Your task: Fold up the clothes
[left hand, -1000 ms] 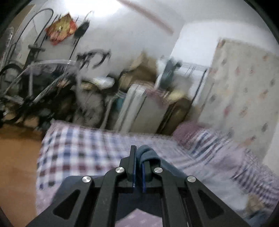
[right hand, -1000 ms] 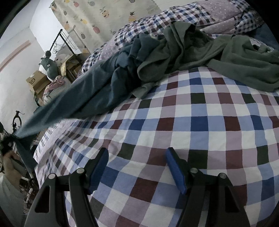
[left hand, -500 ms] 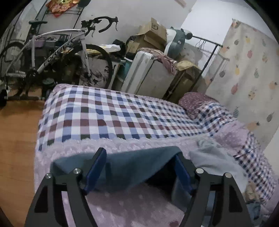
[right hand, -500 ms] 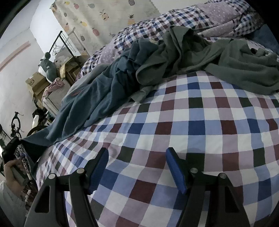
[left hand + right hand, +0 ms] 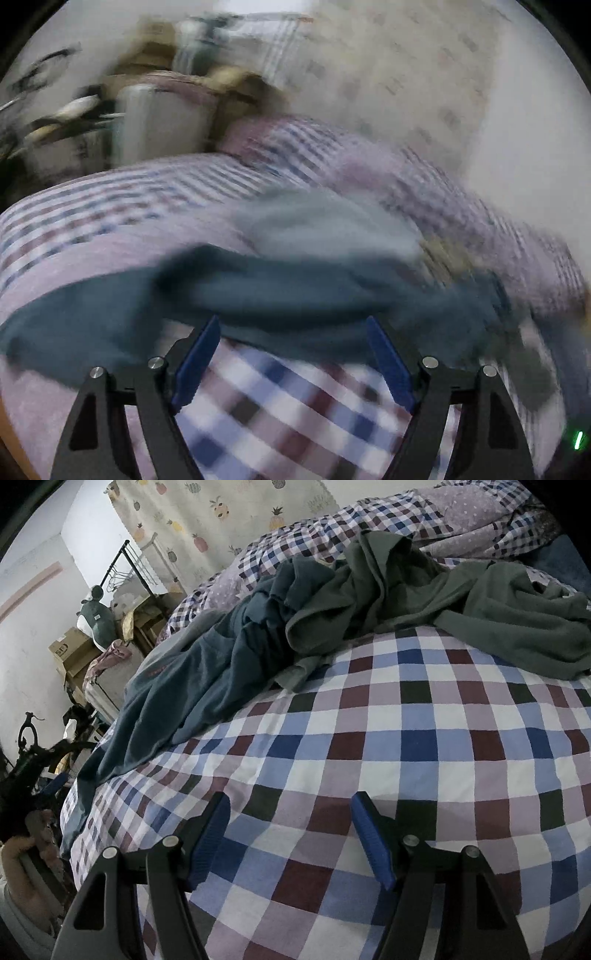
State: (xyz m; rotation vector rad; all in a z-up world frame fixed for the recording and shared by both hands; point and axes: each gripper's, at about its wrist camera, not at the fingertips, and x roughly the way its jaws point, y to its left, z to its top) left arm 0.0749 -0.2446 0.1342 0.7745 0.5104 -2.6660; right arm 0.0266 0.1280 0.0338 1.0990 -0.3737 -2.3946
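Right wrist view — two garments, blue one [image 5: 192, 686] and green one [image 5: 424, 602], on bed [image 5: 406, 746].

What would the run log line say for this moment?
left gripper: open, empty | right gripper: open, empty | blue garment: on checked bedspread | green garment: unfolded

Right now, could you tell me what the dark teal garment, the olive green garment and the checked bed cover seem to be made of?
Dark teal garment: soft matte knit, probably cotton jersey; it drapes in limp folds. Olive green garment: thicker, slightly fuzzy fabric, perhaps fleece or sweatshirt knit. Checked bed cover: smooth woven cloth, likely cotton, with crisp printed squares.
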